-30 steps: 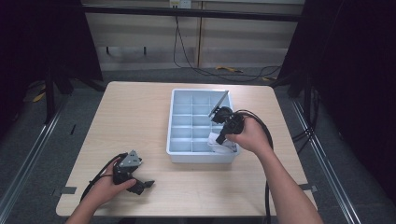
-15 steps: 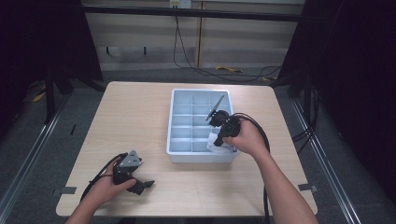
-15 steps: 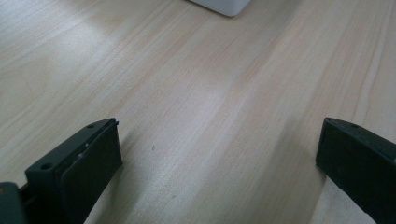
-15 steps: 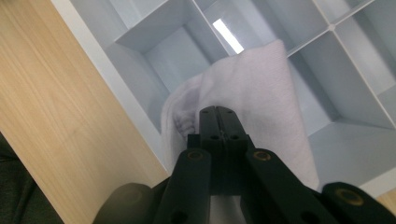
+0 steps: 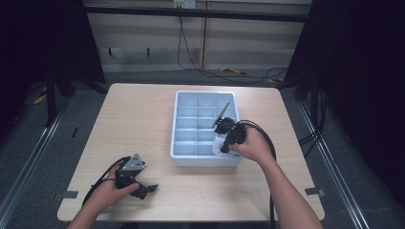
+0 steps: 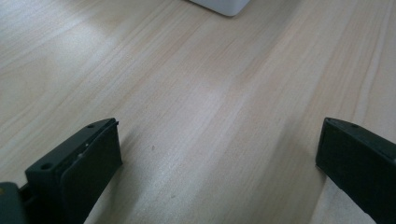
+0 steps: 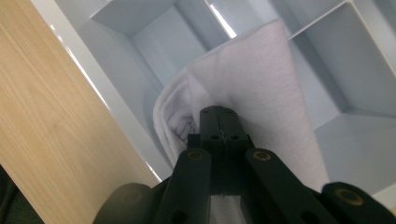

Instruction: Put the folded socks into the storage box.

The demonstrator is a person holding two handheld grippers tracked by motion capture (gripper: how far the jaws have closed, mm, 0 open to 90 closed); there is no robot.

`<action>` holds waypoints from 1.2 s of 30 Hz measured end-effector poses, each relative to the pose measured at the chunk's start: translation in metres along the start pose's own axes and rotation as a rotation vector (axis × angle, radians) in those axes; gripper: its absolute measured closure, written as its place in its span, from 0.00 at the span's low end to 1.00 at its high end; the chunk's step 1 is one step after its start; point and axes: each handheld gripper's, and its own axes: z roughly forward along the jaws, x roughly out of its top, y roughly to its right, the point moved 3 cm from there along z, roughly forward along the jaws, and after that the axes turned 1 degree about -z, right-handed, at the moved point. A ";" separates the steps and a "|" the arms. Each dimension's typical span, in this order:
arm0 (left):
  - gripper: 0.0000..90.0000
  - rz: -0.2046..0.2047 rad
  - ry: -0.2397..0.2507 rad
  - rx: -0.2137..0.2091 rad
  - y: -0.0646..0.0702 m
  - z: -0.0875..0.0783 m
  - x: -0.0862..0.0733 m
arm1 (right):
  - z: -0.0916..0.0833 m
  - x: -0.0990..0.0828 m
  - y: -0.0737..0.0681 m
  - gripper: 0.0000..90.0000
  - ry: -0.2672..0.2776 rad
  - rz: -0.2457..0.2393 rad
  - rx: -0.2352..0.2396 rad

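The right gripper has its jaws clamped on a folded white cloth over the near-right compartment of the pale blue plastic divided tray. The cloth looks wider than the cell (it drapes over a divider), so it may snag or bunch. The left gripper rests open-jawed on the wooden counter.

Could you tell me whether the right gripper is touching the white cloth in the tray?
Touching. In the right gripper view, the right gripper has its fingers closed together, pinching a fold of the white cloth over the tray.

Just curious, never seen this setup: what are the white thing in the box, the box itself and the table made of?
White cloth: soft fabric, judging by its fine weave and folds. Divided tray: probably plastic, smooth pale blue-grey with glossy glints. Table: light wood or wood-look laminate, with visible grain.
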 end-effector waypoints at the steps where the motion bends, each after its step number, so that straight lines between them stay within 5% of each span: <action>1: 0.00 0.000 0.000 0.000 0.000 0.000 0.000 | 0.001 -0.001 0.000 1.00 0.004 0.004 0.000; 8: 0.00 0.000 0.000 0.000 0.000 0.000 0.000 | 0.019 -0.009 0.000 1.00 -0.043 0.002 0.008; 16: 0.00 -0.003 0.001 -0.001 0.000 0.000 0.000 | 0.019 -0.012 0.002 1.00 -0.021 0.016 0.027; 36: 0.00 -0.005 0.004 0.000 0.000 0.000 0.000 | -0.048 0.000 0.014 1.00 0.070 0.036 -0.010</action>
